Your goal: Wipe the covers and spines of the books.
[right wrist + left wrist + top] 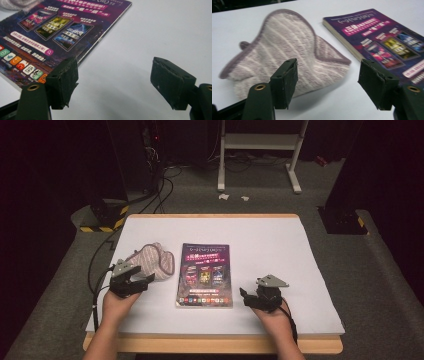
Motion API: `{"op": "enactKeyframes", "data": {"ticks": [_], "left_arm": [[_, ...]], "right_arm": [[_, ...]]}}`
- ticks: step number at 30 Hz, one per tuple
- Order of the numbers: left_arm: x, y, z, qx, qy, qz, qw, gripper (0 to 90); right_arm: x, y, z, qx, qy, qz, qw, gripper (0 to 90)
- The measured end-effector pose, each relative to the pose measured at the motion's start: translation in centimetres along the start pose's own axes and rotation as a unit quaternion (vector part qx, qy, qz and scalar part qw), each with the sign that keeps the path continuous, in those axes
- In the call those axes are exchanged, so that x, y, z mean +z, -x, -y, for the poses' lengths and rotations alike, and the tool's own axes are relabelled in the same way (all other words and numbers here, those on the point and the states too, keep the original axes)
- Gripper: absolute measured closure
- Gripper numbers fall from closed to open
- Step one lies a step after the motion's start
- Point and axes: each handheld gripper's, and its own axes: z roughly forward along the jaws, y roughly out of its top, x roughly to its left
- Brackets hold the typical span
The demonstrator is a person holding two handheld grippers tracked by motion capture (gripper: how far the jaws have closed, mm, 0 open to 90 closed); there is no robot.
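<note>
With both hands low on the table point(300, 250), the left gripper point(328, 83) gapes wide, empty, just short of the striped cloth mitt point(287, 55) ahead. The right gripper point(115, 82) spreads empty too, the purple book point(57, 30) lying ahead to its left, looking poised to approach.

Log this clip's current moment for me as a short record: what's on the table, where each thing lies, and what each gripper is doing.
surface: white table top
item 1: purple softcover book with printed cover, lying flat, closed, centre of table
item 2: striped grey-pink terry cloth mitt with darker trim, lying flat just left of the book
left gripper: open, holding nothing, at the mitt's near edge
right gripper: open, holding nothing, right of the book's near corner
contact: neither gripper grips anything
</note>
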Motion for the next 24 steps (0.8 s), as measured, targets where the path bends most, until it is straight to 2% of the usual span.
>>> {"op": "enactKeyframes", "data": {"ticks": [3, 4, 6, 8, 9, 10, 13, 14, 15, 16, 17, 18, 19, 22, 24], "left_arm": [[0.2, -0.4, -0.3, 0.002, -0.005, -0.009, 0.9999, 29.9], [0.3, -0.6, -0.7, 0.020, -0.011, -0.021, 0.9995, 29.4], [0.6, -1.0, -1.1, 0.025, -0.013, -0.028, 0.9992, 28.2], [1.3, -1.8, -1.4, 0.020, -0.024, -0.027, 0.9992, 25.0], [1.3, -1.8, -1.4, 0.020, -0.024, -0.027, 0.9992, 23.5], [2.0, -2.4, -1.6, 0.019, -0.029, -0.029, 0.9990, 23.0], [2.7, -2.9, -1.9, 0.019, -0.035, -0.029, 0.9988, 21.5], [3.6, -3.5, -2.0, 0.011, -0.043, -0.026, 0.9987, 20.2], [3.6, -3.5, -2.0, 0.011, -0.043, -0.026, 0.9987, 20.0], [4.4, -4.1, -1.9, 0.001, -0.061, -0.023, 0.9979, 19.3], [4.4, -4.1, -1.9, 0.001, -0.061, -0.023, 0.9979, 17.9], [5.2, -4.6, -1.8, -0.004, -0.091, -0.015, 0.9958, 16.8], [5.2, -4.6, -1.8, -0.004, -0.091, -0.015, 0.9958, 16.0], [6.2, -4.7, -1.5, -0.004, -0.116, -0.008, 0.9932, 14.1], [6.9, -4.8, -1.3, -0.012, -0.129, 0.003, 0.9916, 13.1]], "right_arm": [[-0.2, 0.1, 0.5, 0.009, 0.011, -0.003, 0.9999, 23.9], [-0.3, -0.1, 0.6, 0.006, 0.007, -0.006, 0.9999, 23.9], [-0.4, -0.2, 0.7, -0.004, 0.002, -0.005, 1.0000, 24.3], [-0.6, -0.1, 0.7, 0.001, 0.007, -0.011, 0.9999, 25.2], [-0.6, -0.1, 0.7, 0.001, 0.007, -0.011, 0.9999, 25.2], [-0.6, -0.2, 0.7, -0.003, 0.006, -0.013, 0.9999, 25.3], [-0.5, -0.3, 0.7, -0.003, 0.003, -0.015, 0.9999, 25.3], [-0.5, -0.4, 0.8, -0.002, 0.002, -0.016, 0.9999, 25.5], [-0.5, -0.4, 0.8, -0.002, 0.002, -0.016, 0.9999, 25.5], [-0.5, -0.4, 0.8, 0.001, 0.003, -0.020, 0.9998, 25.9], [-0.5, -0.4, 0.8, 0.001, 0.003, -0.020, 0.9998, 25.9], [-0.4, -0.4, 0.9, 0.001, 0.000, -0.021, 0.9998, 26.0], [-0.4, -0.4, 0.9, 0.001, 0.000, -0.021, 0.9998, 26.0], [-0.3, -0.5, 0.9, 0.003, -0.003, -0.021, 0.9998, 26.4], [-0.3, -0.6, 1.0, 0.004, -0.004, -0.022, 0.9997, 26.6]]}}
